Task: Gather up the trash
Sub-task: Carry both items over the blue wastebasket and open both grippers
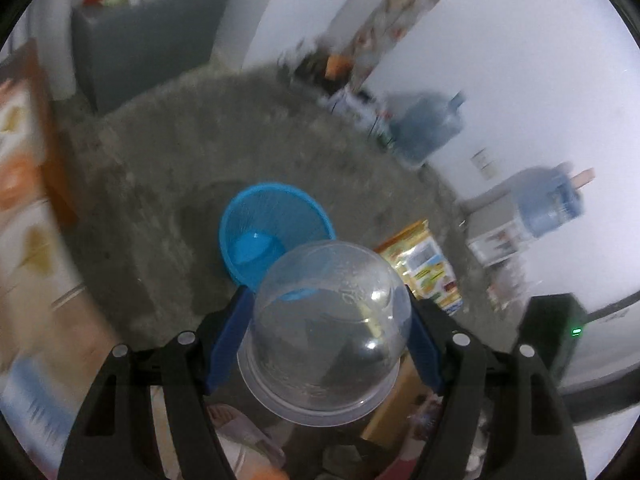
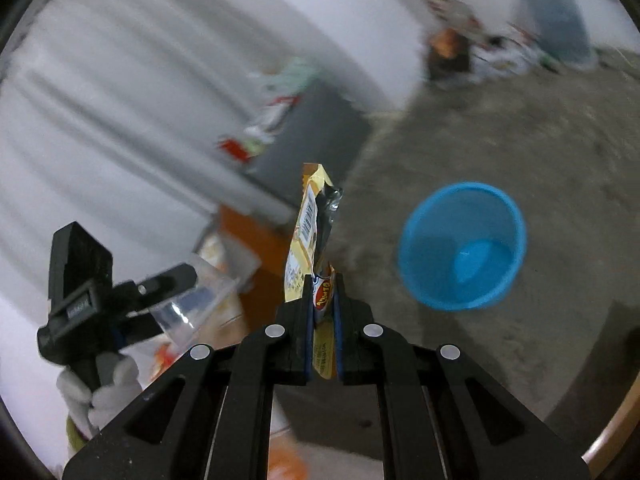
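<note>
Left wrist view: the left gripper [image 1: 330,332] is clamped on a clear plastic cup [image 1: 326,332], its two blue pads pressing the cup's sides at 9 and 3 o'clock. The cup points bottom-first away from the camera, its wider rim toward the lens. Just beyond the cup, toward 11 o'clock, a blue basket [image 1: 276,232] stands on the grey concrete floor [image 1: 160,168] with its opening facing up; the cup's domed end overlaps the basket's near rim in this view. At 2 o'clock from the cup a yellow snack packet [image 1: 424,266] lies flat on the floor, near the basket but apart from it. Farther off, toward 1 and 2 o'clock, two blue water jugs [image 1: 428,128] stand along the white wall; they are blurred.

Right wrist view: the right gripper [image 2: 322,300] is closed tight on a yellow wrapper [image 2: 310,232], which stands upright out of the fingers toward 12 o'clock, barcode side facing left. The basket [image 2: 460,248] sits on the floor at 2 o'clock from the fingertips, well apart from the wrapper. At 9 o'clock the left gripper [image 2: 168,292] appears, held by a white-gloved hand [image 2: 100,392], with the cup [image 2: 196,304] between its fingers.
</note>
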Tool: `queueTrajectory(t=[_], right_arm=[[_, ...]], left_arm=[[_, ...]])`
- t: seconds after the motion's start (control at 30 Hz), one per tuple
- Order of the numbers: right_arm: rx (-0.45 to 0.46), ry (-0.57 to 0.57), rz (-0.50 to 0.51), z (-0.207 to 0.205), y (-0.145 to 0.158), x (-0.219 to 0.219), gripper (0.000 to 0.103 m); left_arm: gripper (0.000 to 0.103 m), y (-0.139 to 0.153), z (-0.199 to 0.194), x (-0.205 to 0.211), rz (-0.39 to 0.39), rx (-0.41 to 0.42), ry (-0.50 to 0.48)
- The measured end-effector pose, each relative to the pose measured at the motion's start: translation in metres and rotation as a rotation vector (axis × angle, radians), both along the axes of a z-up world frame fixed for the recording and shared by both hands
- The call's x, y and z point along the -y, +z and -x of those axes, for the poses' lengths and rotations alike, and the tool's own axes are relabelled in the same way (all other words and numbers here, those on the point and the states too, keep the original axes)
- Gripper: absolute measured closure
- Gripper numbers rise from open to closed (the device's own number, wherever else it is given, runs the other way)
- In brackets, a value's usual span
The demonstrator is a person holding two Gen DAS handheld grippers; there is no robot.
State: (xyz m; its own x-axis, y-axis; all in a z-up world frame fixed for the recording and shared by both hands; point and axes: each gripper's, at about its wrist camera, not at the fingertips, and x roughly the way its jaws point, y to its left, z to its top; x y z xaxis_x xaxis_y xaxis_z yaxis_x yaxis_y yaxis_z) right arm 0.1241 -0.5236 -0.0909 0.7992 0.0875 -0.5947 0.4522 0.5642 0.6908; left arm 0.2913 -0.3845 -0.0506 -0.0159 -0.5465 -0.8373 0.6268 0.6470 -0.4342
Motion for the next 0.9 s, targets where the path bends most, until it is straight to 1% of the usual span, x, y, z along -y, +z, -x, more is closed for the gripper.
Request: queueTrajectory(t=[0.03, 0.1, 0.13, 0.17, 0.2, 0.23, 0.27, 0.3, 0.33, 0.37, 0.47, 0.53, 0.6, 0.67, 0.73, 0.77, 0.83, 0.9], right_arm=[[-0.029, -0.024, -0.022, -0.006, -0.013, 0.015, 0.096], [-0.059, -0.055, -0.059, -0.014, -0.036, 0.036, 0.096], [-0.067, -0.07, -0.069, -0.013, -0.04, 0.042, 0.096], [-0.076, -0.089, -0.091, -0.02, -0.052, 0.053, 0.093], [-0.084, -0.09, -0.1, -0.024, -0.058, 0.058, 0.089], [-0.101, -0.1, -0.113, -0.031, -0.068, 0.069, 0.088], [-0.118, -0.106, -0.12, -0.037, -0.079, 0.077, 0.077], [-0.137, -0.103, -0.116, -0.042, -0.089, 0.082, 0.059], [-0.16, -0.11, -0.102, -0.044, -0.093, 0.087, 0.051], [-0.191, -0.12, -0.08, -0.047, -0.099, 0.09, 0.047], [-0.252, -0.139, -0.078, -0.041, -0.109, 0.096, 0.047], [-0.239, -0.159, -0.087, -0.028, -0.108, 0.098, 0.047], [-0.23, -0.182, -0.074, -0.014, -0.104, 0.098, 0.047], [-0.216, -0.192, -0.057, -0.007, -0.096, 0.096, 0.047], [-0.204, -0.197, -0.02, 0.005, -0.081, 0.089, 0.047], [-0.195, -0.195, 0.002, 0.01, -0.072, 0.084, 0.047], [-0.18, -0.19, 0.045, 0.015, -0.061, 0.08, 0.047], [-0.156, -0.179, 0.075, 0.021, -0.049, 0.072, 0.046]], left_arm=[[0.032, -0.011, -0.004, 0.013, -0.024, -0.013, 0.004], [0.032, -0.038, -0.013, 0.044, -0.066, -0.041, 0.013], [0.032, -0.047, -0.016, 0.056, -0.08, -0.038, 0.016], [0.032, -0.057, -0.022, 0.074, -0.097, -0.015, 0.031], [0.03, -0.061, -0.024, 0.083, -0.104, 0.004, 0.046], [0.021, -0.066, -0.027, 0.092, -0.107, 0.018, 0.06], [0.017, -0.072, -0.034, 0.104, -0.109, 0.034, 0.079], [0.015, -0.077, -0.039, 0.111, -0.111, 0.048, 0.095], [0.014, -0.083, -0.043, 0.119, -0.117, 0.07, 0.12], [0.014, -0.085, -0.043, 0.121, -0.124, 0.078, 0.129], [0.013, -0.092, -0.04, 0.123, -0.131, 0.062, 0.137], [0.013, -0.086, -0.036, 0.118, -0.103, 0.061, 0.14], [0.013, -0.075, -0.033, 0.11, -0.072, 0.07, 0.134], [0.013, -0.057, -0.028, 0.099, -0.036, 0.083, 0.131], [0.013, -0.038, -0.023, 0.09, -0.005, 0.105, 0.115], [0.013, -0.022, -0.018, 0.079, 0.02, 0.125, 0.104], [0.013, -0.003, -0.011, 0.064, 0.058, 0.146, 0.086], [0.013, 0.024, 0.001, 0.039, 0.101, 0.173, 0.066]])
